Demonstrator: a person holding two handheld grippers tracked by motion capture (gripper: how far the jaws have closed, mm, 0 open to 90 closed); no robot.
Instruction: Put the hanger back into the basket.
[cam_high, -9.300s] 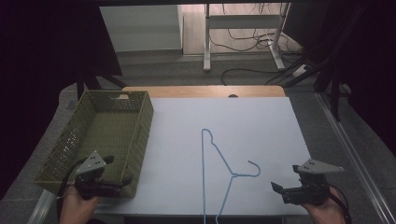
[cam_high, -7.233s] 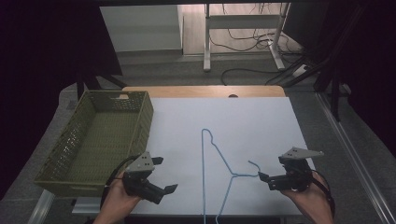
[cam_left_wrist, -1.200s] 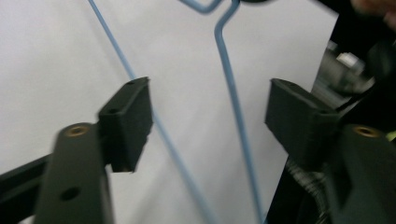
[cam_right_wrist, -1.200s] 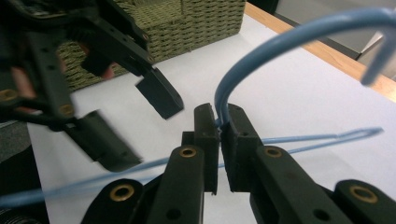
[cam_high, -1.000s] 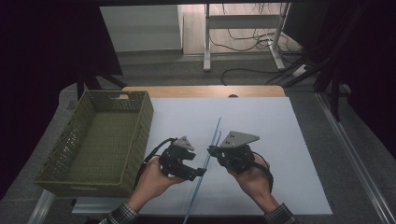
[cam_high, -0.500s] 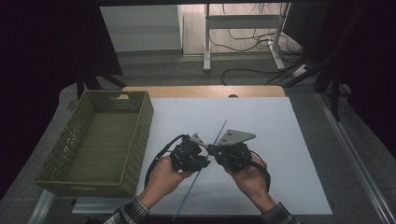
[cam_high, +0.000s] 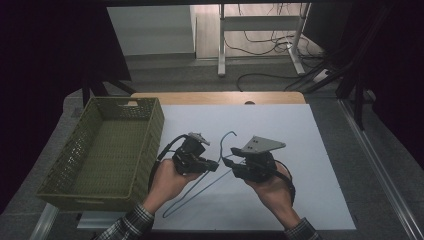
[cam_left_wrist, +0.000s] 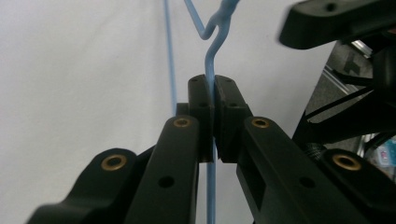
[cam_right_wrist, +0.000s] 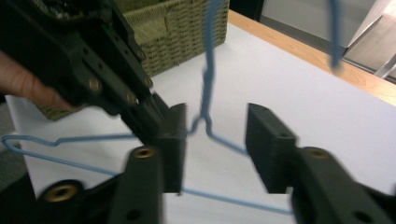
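A light-blue wire hanger (cam_high: 197, 193) is held tilted above the white table sheet (cam_high: 320, 150), its hook uppermost and its body trailing down toward the front left. My left gripper (cam_high: 214, 165) is shut on the wire just below the twisted neck; in the left gripper view the jaws (cam_left_wrist: 213, 100) clamp the hanger wire (cam_left_wrist: 209, 65) between the pads. My right gripper (cam_high: 228, 163) faces it from the right, open. In the right gripper view its jaws (cam_right_wrist: 215, 135) stand on either side of the hanger's neck (cam_right_wrist: 204, 122) without touching it.
A green woven basket (cam_high: 151, 145) stands empty at the left of the table, seen too behind the left gripper (cam_right_wrist: 107, 70) as the basket (cam_right_wrist: 187, 32). The wooden table edge (cam_high: 220, 97) runs along the back. Bare white sheet lies to the right.
Both grippers came from the table's front corners to the middle. The hanger, flat on the sheet before, is lifted; over the last second its hook swung up and rightward between the grippers.
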